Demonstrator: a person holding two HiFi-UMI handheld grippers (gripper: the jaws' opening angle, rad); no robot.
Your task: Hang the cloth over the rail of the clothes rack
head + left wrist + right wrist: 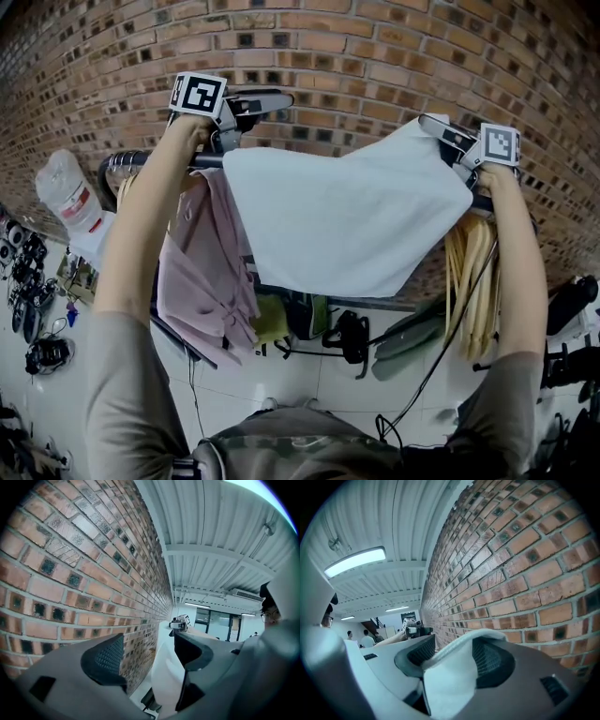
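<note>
A white cloth (347, 220) hangs spread over the dark rail (127, 159) of the clothes rack, in front of the brick wall. My left gripper (267, 101) is up at the cloth's top left corner, open, with nothing between its jaws (150, 653); the cloth (164, 681) shows below and beyond them. My right gripper (441, 127) is at the cloth's raised top right corner. There the cloth's edge (450, 677) lies loosely between the parted jaws of the right gripper (452, 656), draped against one pad.
A pink garment (202, 272) hangs on the rail left of the cloth, and several wooden hangers (473, 272) hang at the right. The brick wall (356, 66) is close behind the rail. Bags and gear lie on the tiled floor below (337, 333).
</note>
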